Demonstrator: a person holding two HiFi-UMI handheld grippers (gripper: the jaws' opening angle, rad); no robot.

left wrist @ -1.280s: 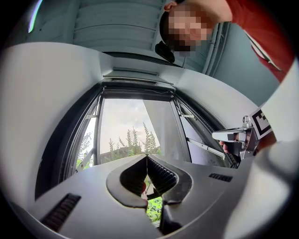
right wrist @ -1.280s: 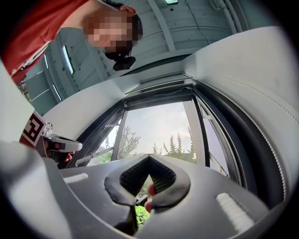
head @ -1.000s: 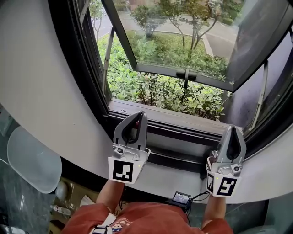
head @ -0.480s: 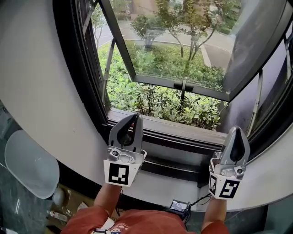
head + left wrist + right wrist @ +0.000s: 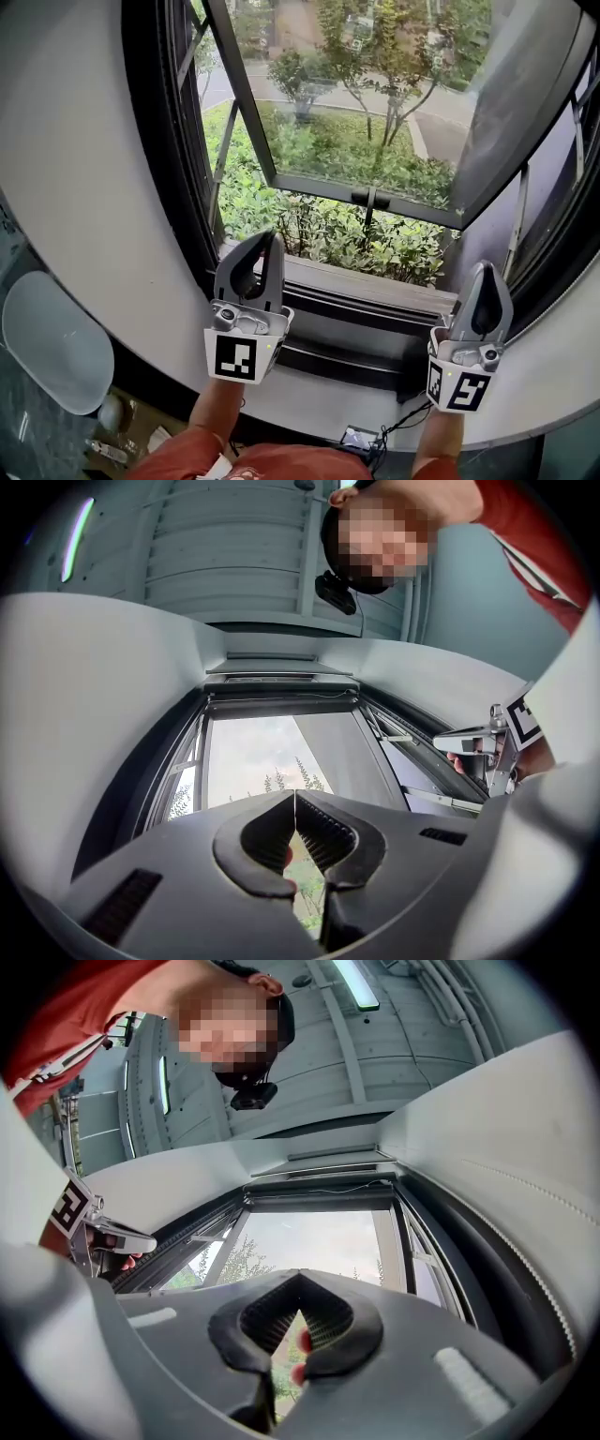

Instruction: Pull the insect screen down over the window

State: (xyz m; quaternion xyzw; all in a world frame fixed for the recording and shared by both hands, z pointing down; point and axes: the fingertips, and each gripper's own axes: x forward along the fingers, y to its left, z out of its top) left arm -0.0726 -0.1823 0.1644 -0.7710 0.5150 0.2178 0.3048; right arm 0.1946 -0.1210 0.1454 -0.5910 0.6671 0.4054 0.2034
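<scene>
Pressing tip to tip, the left gripper [image 5: 295, 800] has its jaws clenched with nothing between them, only leaves and sky showing past the ribbed pads. The right gripper [image 5: 298, 1284] is the same: jaws clenched, empty. Both point up at the window frame [image 5: 155, 141], the left one before the frame's lower left part and the right one before its lower right corner. They are well apart from each other, and neither touches the frame. The insect screen [image 5: 319, 1185] is all the way up, a dark bar along the top edge of the frame, far above both grippers. The glass pane [image 5: 375, 103] swings outward from the frame, its bottom rail carrying a small dark handle [image 5: 370, 198]. The sill [image 5: 375, 286] runs along the frame's bottom, between and just beyond the two grippers. Green bushes [image 5: 356, 239] lie outside below the frame, with a road and trees further out. A white wall [image 5: 75, 187] wraps the frame on the left and below. The person's red sleeve [image 5: 272, 464] shows under the grippers. A small black box [image 5: 360, 439] with a cable sits below the frame, near the right forearm.
</scene>
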